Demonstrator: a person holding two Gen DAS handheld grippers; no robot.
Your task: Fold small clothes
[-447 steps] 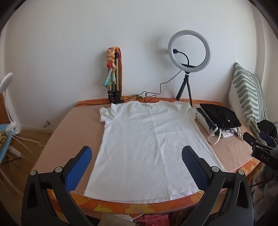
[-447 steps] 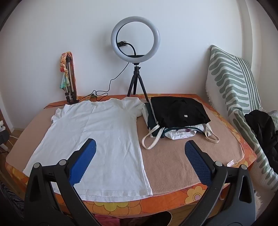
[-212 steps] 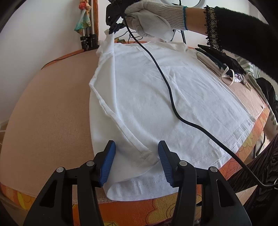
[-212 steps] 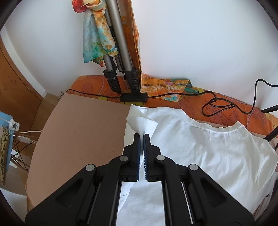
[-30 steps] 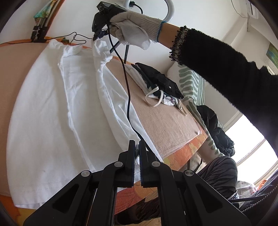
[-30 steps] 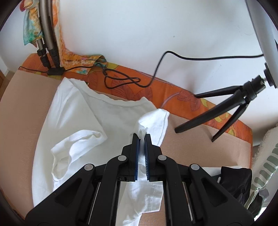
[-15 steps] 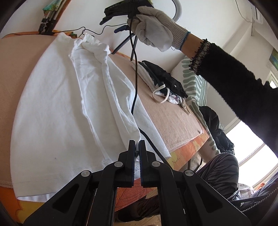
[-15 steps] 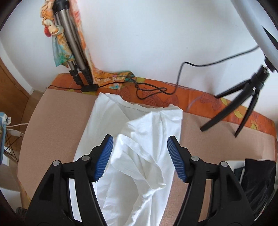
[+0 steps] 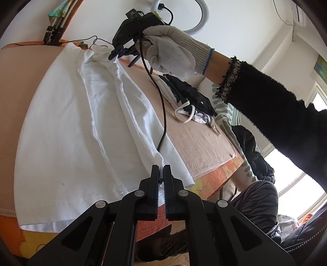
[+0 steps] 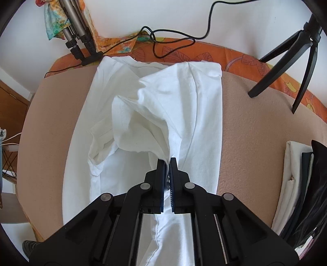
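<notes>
White T-shirt (image 10: 155,106): lies lengthwise on the bench (image 10: 251,131). Both long sides folded inward, loosely. Left gripper (image 9: 161,174) jaws clamped on hem corner; right gripper (image 10: 167,163) jaws clamped on sleeve cloth. Left to do: flatten sleeve, cross fold.

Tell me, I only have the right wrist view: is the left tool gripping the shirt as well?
Observer: Yes. The left tool is shut on the white shirt, pinching its folded edge near the hem at the table's near side.
Operator: Anything lying across the cloth?
Observer: A black cable runs down from the gloved right hand over the shirt's folded side.
Operator: What sits above that tripod?
Observer: A white ring light.
</notes>
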